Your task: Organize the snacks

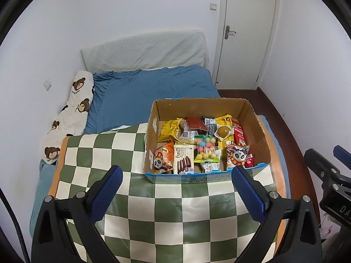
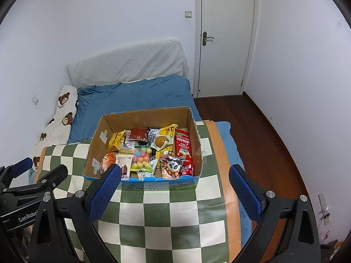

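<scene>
An open cardboard box (image 1: 256,129) (image 2: 98,140) stands on a green-and-cream checkered cloth (image 1: 175,208) (image 2: 164,219). It holds several snack packets: yellow bags (image 1: 169,130), a Franzzi biscuit pack (image 1: 183,159), a bag of coloured candy balls (image 1: 206,150) (image 2: 141,159), panda packets (image 1: 237,155) (image 2: 172,166) and a red pack (image 2: 183,144). My left gripper (image 1: 177,172) is open and empty, just short of the box's near wall. My right gripper (image 2: 175,172) is open and empty at the same near wall. The right gripper also shows at the left wrist view's right edge (image 1: 324,164).
Behind the box lies a bed with a blue sheet (image 1: 153,87) (image 2: 136,96), a white pillow (image 1: 144,52) and a bear-print pillow (image 1: 72,111) along the left wall. A white door (image 2: 226,37) and dark wood floor (image 2: 263,131) are to the right.
</scene>
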`<state>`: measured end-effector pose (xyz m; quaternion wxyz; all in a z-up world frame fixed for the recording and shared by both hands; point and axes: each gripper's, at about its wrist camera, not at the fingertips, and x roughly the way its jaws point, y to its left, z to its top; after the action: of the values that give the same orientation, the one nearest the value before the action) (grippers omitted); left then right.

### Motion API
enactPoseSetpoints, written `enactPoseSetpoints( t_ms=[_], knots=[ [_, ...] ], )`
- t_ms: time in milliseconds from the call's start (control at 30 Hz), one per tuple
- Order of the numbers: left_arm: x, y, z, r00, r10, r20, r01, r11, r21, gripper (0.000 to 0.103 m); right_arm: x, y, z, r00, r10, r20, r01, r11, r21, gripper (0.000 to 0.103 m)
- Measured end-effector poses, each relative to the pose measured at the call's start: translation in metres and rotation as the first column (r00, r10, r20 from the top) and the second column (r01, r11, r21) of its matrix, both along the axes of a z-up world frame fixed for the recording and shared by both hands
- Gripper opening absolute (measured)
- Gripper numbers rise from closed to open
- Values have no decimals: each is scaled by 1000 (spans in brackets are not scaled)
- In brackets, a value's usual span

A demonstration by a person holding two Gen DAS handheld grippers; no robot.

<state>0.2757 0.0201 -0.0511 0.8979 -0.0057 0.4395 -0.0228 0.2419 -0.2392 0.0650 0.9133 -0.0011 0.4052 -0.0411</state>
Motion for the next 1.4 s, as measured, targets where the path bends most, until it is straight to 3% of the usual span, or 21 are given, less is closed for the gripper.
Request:
enactPoseSetpoints(
  t_ms=[1400],
  knots=[
    [-6, -2, 10, 999, 11, 31, -11, 1000, -13, 103, -7, -3, 11, 1000, 4, 8, -4, 1000, -9, 101]
  ],
)
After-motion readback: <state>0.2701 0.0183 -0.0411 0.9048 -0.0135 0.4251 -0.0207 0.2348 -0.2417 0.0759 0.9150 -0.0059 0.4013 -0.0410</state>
